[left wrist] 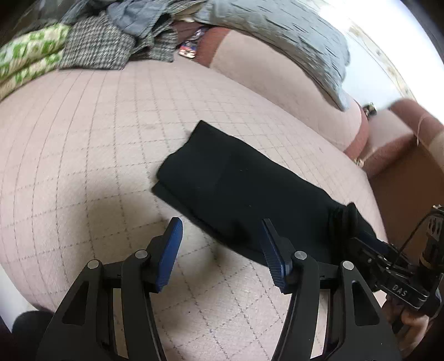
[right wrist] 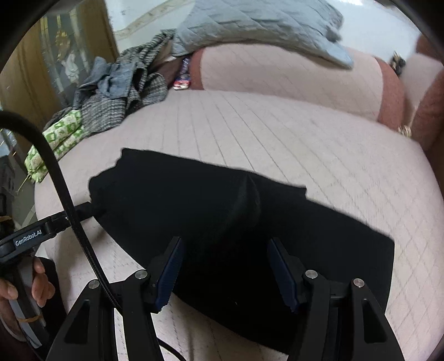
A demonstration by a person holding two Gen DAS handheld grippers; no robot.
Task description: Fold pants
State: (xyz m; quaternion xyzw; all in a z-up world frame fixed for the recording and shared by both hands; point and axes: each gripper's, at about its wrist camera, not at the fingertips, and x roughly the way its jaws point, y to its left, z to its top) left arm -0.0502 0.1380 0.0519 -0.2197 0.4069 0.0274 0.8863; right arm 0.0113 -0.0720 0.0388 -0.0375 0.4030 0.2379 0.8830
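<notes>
This is a lived-in room of a home, likely a living room. A wide pink quilted sofa (left wrist: 83, 155) with brown-trimmed back cushions (right wrist: 291, 75) fills it. Loose clothes (right wrist: 125, 89) and a green-patterned folded blanket (left wrist: 30, 58) are heaped at one end, and a grey quilted pillow (right wrist: 263, 25) leans on the backrest.

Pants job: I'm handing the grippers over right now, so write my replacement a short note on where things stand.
Left gripper: open, nothing between its pads, at the near edge of the black pants.
Right gripper: open, astride the pants, not pinching.
Pants: lying on the pink quilted sofa seat, already folded into a long band.
Left: fold it shorter and square the edges.
</notes>
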